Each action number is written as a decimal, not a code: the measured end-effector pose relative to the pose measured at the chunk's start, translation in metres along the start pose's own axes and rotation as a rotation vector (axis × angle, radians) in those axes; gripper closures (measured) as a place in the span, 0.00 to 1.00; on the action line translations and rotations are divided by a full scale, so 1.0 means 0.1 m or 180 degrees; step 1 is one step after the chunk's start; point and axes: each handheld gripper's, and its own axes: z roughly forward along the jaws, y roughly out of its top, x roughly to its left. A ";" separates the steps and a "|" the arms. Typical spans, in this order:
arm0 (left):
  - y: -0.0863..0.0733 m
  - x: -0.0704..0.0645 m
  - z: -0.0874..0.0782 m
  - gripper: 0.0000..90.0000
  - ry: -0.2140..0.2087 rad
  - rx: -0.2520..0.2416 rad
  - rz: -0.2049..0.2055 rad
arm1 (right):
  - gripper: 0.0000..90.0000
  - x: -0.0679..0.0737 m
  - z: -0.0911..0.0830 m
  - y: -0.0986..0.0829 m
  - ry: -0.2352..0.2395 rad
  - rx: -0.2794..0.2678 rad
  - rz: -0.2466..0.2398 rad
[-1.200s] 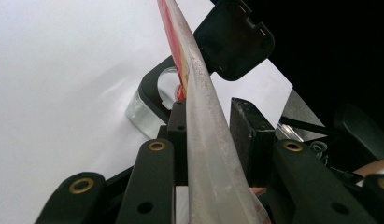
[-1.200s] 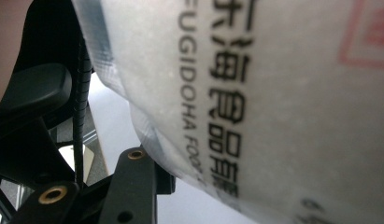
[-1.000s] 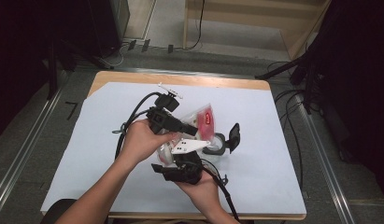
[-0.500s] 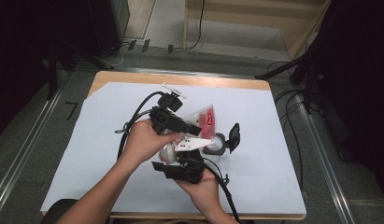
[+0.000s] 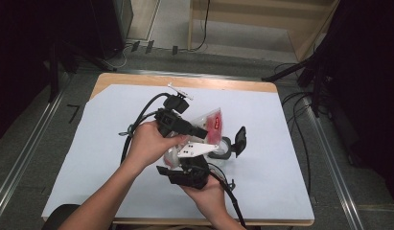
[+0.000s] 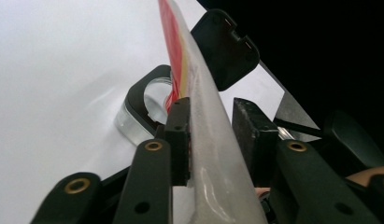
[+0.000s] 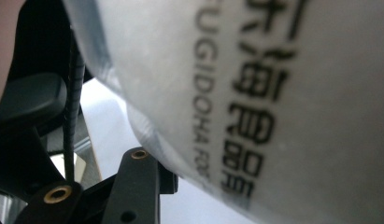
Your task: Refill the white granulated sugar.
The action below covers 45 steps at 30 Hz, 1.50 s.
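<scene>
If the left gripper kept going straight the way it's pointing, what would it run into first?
Probably the clear container with its black flip lid, which lies just beyond the left gripper and the plastic bag between its jaws. Depth is hard to judge.

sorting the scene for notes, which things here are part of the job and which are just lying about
In the job:
- plastic bag, held between the left gripper fingers
- right gripper, close under the bag
- clear container with its black lid flipped open

Lying about:
- white sheet over the table
- floor cables
</scene>
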 end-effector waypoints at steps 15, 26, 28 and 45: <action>0.00 -0.04 -0.05 0.71 0.0105 0.0041 0.0028 | 0.71 -0.01 -0.05 0.02 0.0053 -0.0102 0.0221; 0.03 0.01 -0.03 0.84 0.0107 0.0184 -0.0119 | 0.69 0.01 -0.01 0.02 -0.0011 -0.0059 0.0163; 0.04 0.00 -0.02 0.84 0.0107 0.0177 -0.0117 | 0.69 0.01 -0.01 0.02 -0.0011 -0.0058 0.0159; 0.13 -0.01 0.00 0.85 0.0112 0.0190 -0.0113 | 0.70 0.03 -0.04 0.05 -0.0105 -0.0056 0.0007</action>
